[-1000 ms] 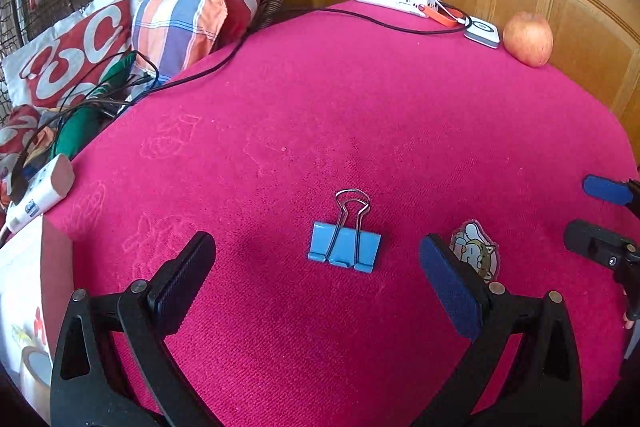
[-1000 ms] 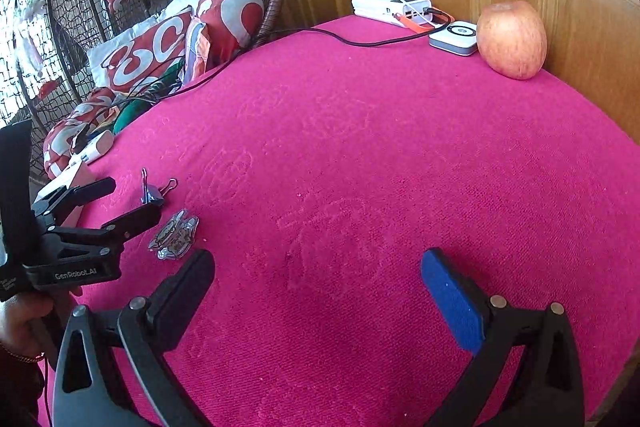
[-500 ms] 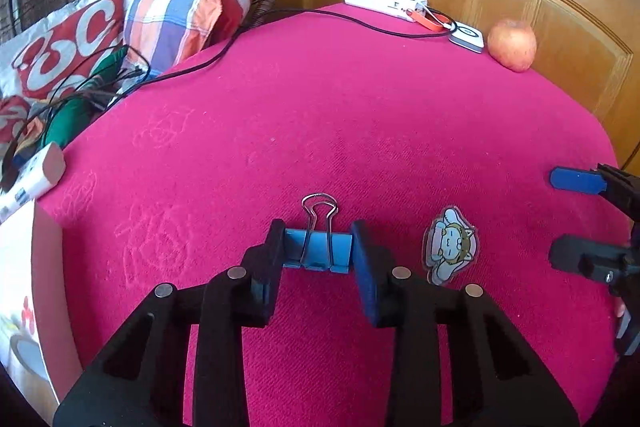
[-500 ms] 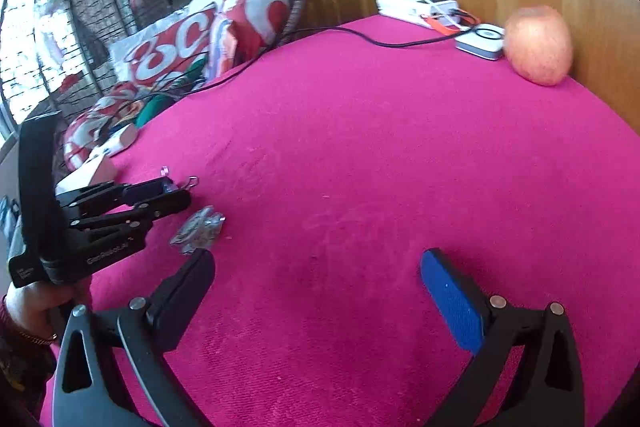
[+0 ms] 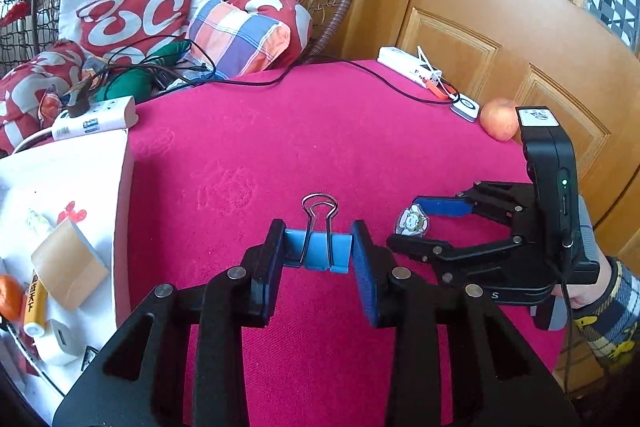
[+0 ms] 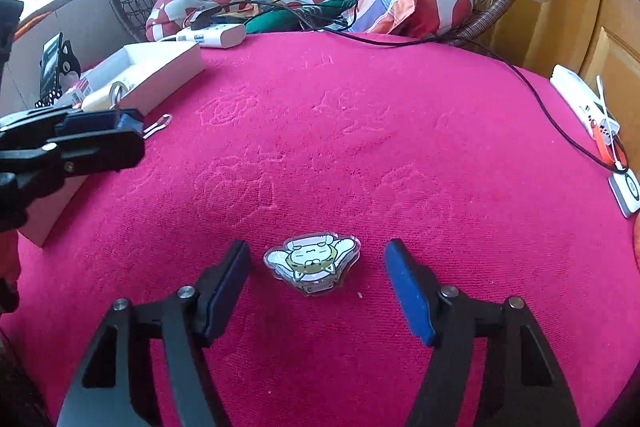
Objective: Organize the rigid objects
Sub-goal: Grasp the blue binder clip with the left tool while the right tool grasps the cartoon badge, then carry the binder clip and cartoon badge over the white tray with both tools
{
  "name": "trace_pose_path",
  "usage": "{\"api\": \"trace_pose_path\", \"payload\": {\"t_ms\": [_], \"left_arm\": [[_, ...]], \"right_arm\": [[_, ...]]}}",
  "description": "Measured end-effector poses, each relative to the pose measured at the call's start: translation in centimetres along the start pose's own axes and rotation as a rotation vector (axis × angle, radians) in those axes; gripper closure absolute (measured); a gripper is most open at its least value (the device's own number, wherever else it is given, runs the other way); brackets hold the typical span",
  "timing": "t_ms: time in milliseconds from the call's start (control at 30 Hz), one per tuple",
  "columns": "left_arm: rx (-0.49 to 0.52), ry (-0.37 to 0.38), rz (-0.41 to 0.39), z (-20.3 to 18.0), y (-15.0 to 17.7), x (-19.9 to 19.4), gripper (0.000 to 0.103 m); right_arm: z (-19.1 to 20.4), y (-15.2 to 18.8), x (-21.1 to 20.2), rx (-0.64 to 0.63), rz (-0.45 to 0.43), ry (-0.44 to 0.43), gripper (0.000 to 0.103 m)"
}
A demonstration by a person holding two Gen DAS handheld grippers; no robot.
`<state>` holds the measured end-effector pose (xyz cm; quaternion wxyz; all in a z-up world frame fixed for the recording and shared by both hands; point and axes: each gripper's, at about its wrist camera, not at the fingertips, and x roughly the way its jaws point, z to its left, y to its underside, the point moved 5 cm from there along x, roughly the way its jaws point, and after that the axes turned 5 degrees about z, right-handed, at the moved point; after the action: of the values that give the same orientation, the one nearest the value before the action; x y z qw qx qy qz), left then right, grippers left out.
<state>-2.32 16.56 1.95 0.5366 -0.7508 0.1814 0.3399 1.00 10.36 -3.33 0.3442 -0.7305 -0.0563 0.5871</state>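
Note:
My left gripper (image 5: 318, 257) is shut on a blue binder clip (image 5: 318, 251) and holds it above the pink tablecloth, wire handles pointing forward. In the right wrist view the left gripper (image 6: 120, 133) is at the left with the clip's wire handle (image 6: 158, 125) sticking out. My right gripper (image 6: 318, 267) is open, its fingers either side of a clear cartoon-cat charm (image 6: 312, 261) that lies flat on the cloth. In the left wrist view the right gripper (image 5: 408, 227) straddles the charm (image 5: 412, 221).
A white box (image 5: 60, 211) with tape, a battery and small items sits at the left table edge; it also shows in the right wrist view (image 6: 160, 67). A power strip (image 5: 94, 119), a cable (image 5: 360, 75), a white charger (image 5: 410, 69) and an apple (image 5: 498, 119) lie toward the back.
My left gripper closed on the binder clip and lifted it toward the left. My right gripper swung left and came down around the cat charm.

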Motion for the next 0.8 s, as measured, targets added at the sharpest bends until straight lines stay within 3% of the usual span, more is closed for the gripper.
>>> {"api": "trace_pose_path", "payload": {"t_ms": [33,200,467,800], "left_arm": [[-0.004,0.0,-0.005,0.0,0.1,-0.3,0.071],[-0.016,0.001,-0.03,-0.4,0.5,-1.5,0.071],[-0.021,-0.045,-0.106,-0.7,-0.1,-4.9,0.071],[-0.017,-0.085,-0.177,-0.7,0.6,-8.8,0.071]], "right_arm": [[0.1,0.0,-0.3,0.004,-0.007,0.001,0.058],[0.0,0.6,-2.4,0.054,-0.077,0.009,0.058],[1.9,-0.5,-8.9,0.09,-0.258,-0.036,0.058],[4.9,-1.8,-13.6,0.083,-0.378,-0.067,0.058]]}}
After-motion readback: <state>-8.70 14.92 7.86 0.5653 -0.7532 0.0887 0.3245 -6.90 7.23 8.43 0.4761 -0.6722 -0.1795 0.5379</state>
